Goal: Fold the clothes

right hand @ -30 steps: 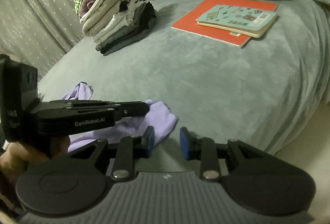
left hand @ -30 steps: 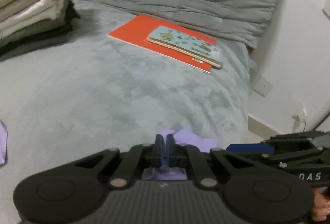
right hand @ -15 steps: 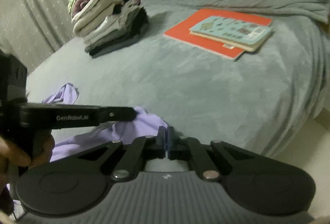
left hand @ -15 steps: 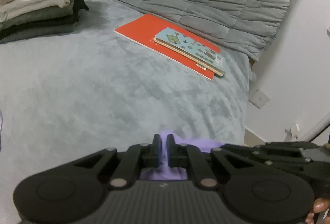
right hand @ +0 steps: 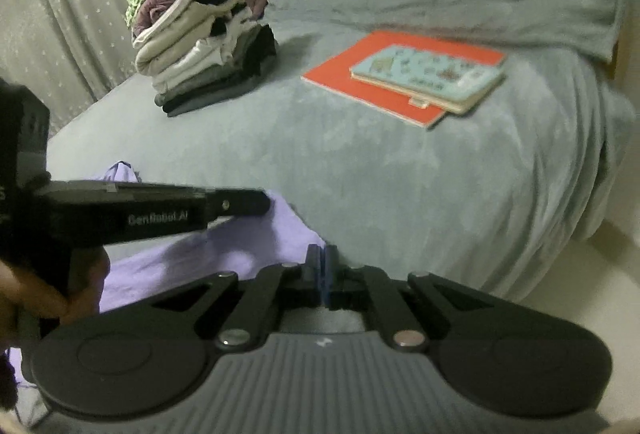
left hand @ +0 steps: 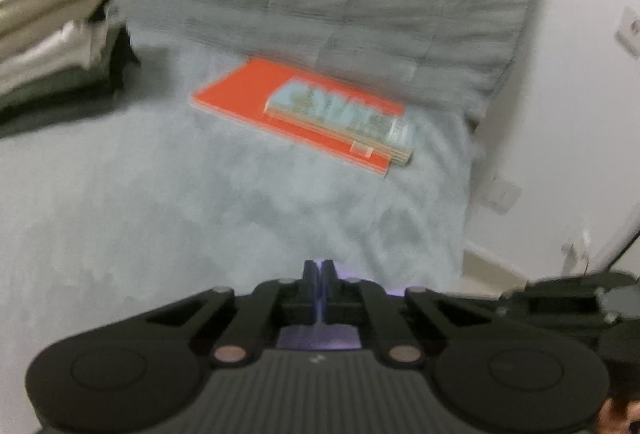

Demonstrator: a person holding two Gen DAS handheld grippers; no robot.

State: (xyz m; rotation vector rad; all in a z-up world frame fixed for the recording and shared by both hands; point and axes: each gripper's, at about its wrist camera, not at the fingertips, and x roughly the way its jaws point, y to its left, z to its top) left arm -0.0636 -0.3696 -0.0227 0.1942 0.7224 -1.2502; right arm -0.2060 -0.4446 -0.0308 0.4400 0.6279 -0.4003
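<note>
Both claws had fabric now! My right claw (right hand: 323, 270), which a second ago stood wide open over the near edge of the bed (right hand: 360, 170), had snapped its jaws together on the near right corner of the lilac garment (right hand: 224, 250), no gap left between the blue pads. My left claw (left hand: 319, 274) was pinched tight too, a thin lilac sliver showing between its pads and more cloth bunched behind them; it had kept that grip the whole second. In the right view its fingers lay across the garment from the left, just beside my right claw.

So where was the garment? At the near edge of the bed, spread leftward, one lilac end poking up farther left. The left view had gone blurry, so I was swinging that claw as we spoke.

What did it mean? I reckoned the pick-up was done: two corners held, close together, ready to be lifted and drawn apart so the cloth could hang flat for a first fold. The fold itself hadn't begun.

Farther off, the stack (right hand: 204, 34) of folded clothes sat at the far left, and the books (right hand: 416, 78), teal on orange, lay at the far right, well apart from my work.
</note>
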